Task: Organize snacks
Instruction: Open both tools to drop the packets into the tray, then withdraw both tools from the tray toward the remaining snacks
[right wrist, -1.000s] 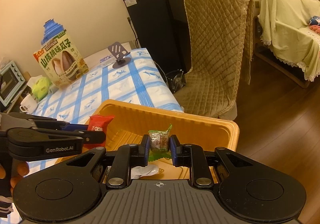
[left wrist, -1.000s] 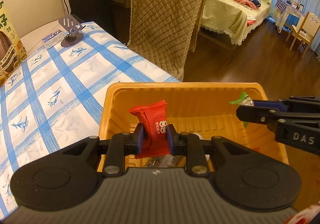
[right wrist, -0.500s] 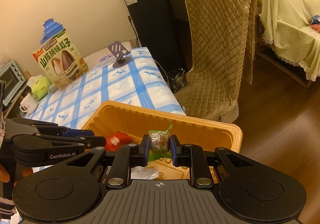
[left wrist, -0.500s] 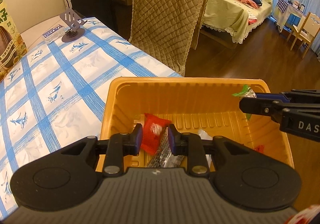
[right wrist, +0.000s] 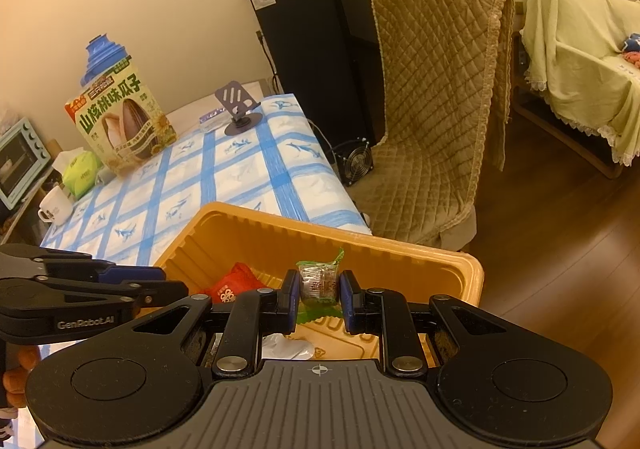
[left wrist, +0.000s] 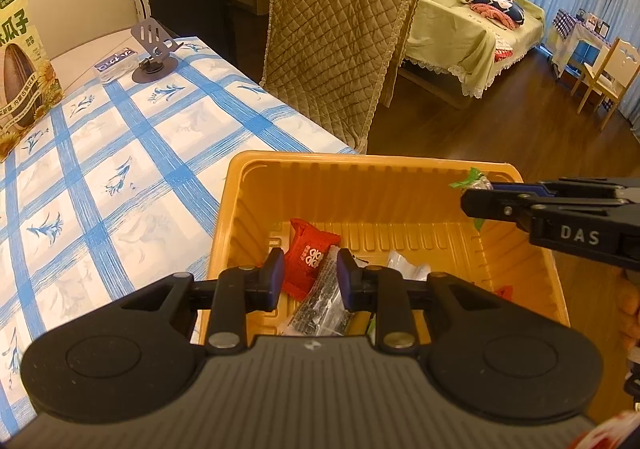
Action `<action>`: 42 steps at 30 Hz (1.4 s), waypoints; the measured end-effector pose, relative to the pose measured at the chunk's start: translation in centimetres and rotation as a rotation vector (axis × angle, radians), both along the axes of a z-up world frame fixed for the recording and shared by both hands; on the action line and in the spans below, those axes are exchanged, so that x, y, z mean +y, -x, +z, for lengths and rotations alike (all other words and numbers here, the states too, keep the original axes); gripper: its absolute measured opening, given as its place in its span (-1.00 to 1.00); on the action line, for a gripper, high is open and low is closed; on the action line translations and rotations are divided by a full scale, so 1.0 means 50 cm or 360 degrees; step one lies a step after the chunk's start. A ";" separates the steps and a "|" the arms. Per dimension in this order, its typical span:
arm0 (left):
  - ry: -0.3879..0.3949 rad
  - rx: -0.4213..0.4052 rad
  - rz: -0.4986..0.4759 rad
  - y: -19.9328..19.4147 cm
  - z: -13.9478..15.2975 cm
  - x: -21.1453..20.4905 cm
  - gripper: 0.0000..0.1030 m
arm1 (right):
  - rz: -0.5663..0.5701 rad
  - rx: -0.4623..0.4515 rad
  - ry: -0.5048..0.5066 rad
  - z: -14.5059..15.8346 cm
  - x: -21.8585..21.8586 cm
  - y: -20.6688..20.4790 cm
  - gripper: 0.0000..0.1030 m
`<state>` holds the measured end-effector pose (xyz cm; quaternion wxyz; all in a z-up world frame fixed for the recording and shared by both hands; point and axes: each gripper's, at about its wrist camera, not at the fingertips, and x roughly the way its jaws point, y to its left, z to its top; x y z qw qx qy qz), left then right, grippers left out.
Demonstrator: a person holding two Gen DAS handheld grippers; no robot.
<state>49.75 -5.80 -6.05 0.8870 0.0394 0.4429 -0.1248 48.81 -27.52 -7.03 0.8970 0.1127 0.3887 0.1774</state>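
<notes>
both claws: left (left wrist: 310,275) just parted, empty; right (right wrist: 319,291) pinches half-hidden green packet (right wrist: 319,281).

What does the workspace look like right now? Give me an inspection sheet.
Surface: table with blue-checked cloth.
Job's things: orange bin at the table's edge; red pack and other wrappers lie inside; green candy is over the bin.
Clutter: seed box, phone stand, mug.
Grippers: left gripper has just been opening, nothing pressed between its pads; right gripper is shut on the candy.
Cables: one down the wall by the black cabinet.
Surroundings: covered chair, sofa, small fan.
</notes>
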 end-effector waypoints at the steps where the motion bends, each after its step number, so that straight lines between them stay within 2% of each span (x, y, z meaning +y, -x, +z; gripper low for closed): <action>1: 0.0004 -0.0003 0.0002 0.003 0.002 0.001 -0.47 | -0.0006 -0.0014 0.0000 0.000 0.001 0.000 -0.57; 5: 0.0020 -0.0012 0.0014 0.018 0.010 0.006 -0.29 | -0.0018 -0.0040 -0.0001 0.000 0.005 -0.003 -0.54; 6: 0.0025 -0.0010 0.0016 0.021 0.012 0.008 -0.18 | -0.0019 -0.0039 -0.0007 -0.001 0.004 -0.004 -0.39; 7: 0.0028 -0.0013 0.0020 0.025 0.013 0.010 -0.14 | -0.0026 -0.0044 -0.0013 0.000 0.002 -0.002 -0.14; 9: 0.0034 -0.0017 0.0020 0.034 0.018 0.013 -0.04 | -0.0044 -0.0062 -0.0027 0.003 -0.003 0.004 0.04; 10: 0.0040 -0.0018 0.0020 0.040 0.020 0.014 -0.01 | -0.0047 -0.0052 -0.0031 0.005 -0.006 0.006 0.05; 12: 0.0043 -0.0021 0.0027 0.049 0.023 0.017 0.17 | -0.0052 -0.0028 -0.0041 0.006 -0.011 0.012 0.07; 14: 0.0048 -0.0033 0.0027 0.058 0.028 0.019 0.18 | -0.0054 -0.0018 -0.0041 0.009 -0.015 0.022 0.10; 17: 0.0059 -0.0042 0.0028 0.071 0.035 0.021 0.25 | -0.0059 -0.0011 -0.0037 0.012 -0.020 0.042 0.27; 19: 0.0049 -0.0048 0.0031 0.079 0.041 0.021 0.40 | -0.0065 -0.0007 -0.0049 0.016 -0.025 0.056 0.35; 28: 0.0069 -0.0119 0.0030 0.136 0.080 0.028 0.48 | -0.0092 -0.0020 -0.0096 0.050 -0.040 0.126 0.53; 30: 0.0079 -0.0129 0.0025 0.155 0.090 0.031 0.56 | -0.0092 -0.0030 -0.0101 0.061 -0.040 0.145 0.54; 42: 0.0121 -0.0140 0.0001 0.280 0.132 0.079 0.63 | -0.0109 -0.0051 -0.0134 0.101 -0.023 0.264 0.60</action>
